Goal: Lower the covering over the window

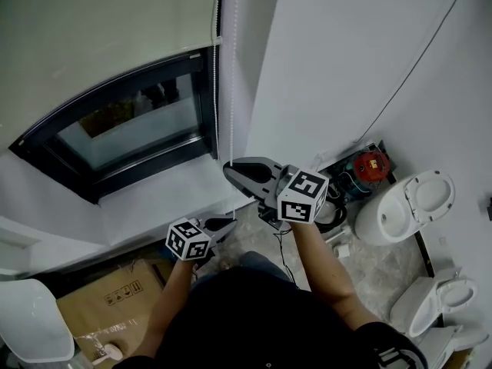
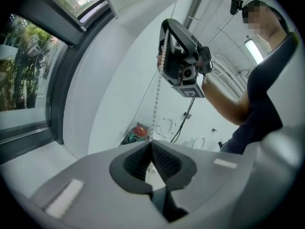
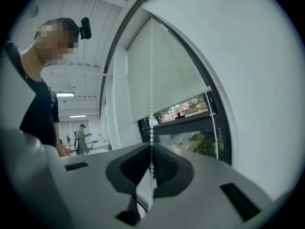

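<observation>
left tongs [image 2: 151, 143]: pressed together, pinching bead chain [image 2: 156, 99] | right tongs [image 3: 151, 148]: pressed together on same chain, higher up

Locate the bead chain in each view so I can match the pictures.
Head view: bead chain hangs top centre, just right of the window frame, down to the right gripper.
Left gripper view: centre, dropping into the left gripper; frame at left.
Right gripper view: vertical at centre, between shut jaws; frame right.
Shared landmark: the window frame.
</observation>
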`<action>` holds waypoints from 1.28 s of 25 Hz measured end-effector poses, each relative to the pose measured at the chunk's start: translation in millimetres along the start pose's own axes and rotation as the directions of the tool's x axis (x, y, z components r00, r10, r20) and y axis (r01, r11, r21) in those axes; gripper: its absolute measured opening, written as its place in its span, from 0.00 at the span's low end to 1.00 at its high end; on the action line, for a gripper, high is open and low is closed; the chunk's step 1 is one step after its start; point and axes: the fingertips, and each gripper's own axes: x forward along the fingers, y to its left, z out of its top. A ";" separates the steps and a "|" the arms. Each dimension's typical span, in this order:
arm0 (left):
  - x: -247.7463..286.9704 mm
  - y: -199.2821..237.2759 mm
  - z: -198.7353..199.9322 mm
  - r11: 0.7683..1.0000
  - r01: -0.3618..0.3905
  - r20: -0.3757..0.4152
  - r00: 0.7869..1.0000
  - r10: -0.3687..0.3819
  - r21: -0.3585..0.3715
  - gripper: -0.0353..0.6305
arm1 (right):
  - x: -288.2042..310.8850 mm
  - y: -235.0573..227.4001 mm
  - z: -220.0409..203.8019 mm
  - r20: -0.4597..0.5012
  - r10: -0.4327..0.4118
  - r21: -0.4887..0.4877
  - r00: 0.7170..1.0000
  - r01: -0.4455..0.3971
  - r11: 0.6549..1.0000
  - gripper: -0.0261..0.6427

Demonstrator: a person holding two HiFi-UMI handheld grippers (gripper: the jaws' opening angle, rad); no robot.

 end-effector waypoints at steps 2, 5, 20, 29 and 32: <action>2.4 -1.7 -13.7 1.000 0.004 -0.046 0.999 -0.004 0.008 0.07 | 1.0 -1.2 -15.5 -0.060 -0.015 -0.025 0.998 0.013 1.000 0.07; 2.2 -1.7 -19.6 1.000 0.011 -0.042 0.999 -0.012 -0.025 0.07 | 2.5 2.7 -21.1 -0.055 -0.009 -0.010 0.998 0.008 1.000 0.07; -4.6 2.3 -23.8 0.999 -0.011 -0.041 0.999 0.009 -0.037 0.07 | -1.2 0.1 -73.5 -0.142 -0.040 0.046 0.989 0.047 0.998 0.07; -7.9 2.7 -23.6 0.999 -0.023 -0.025 0.999 0.022 -0.040 0.07 | 1.9 1.0 -98.9 -0.210 -0.028 0.055 0.977 0.040 0.998 0.07; -10.9 3.0 -22.0 0.999 -0.034 -0.017 0.999 0.033 -0.041 0.07 | 0.1 4.3 -116.2 -0.223 -0.019 0.104 0.975 0.043 0.994 0.07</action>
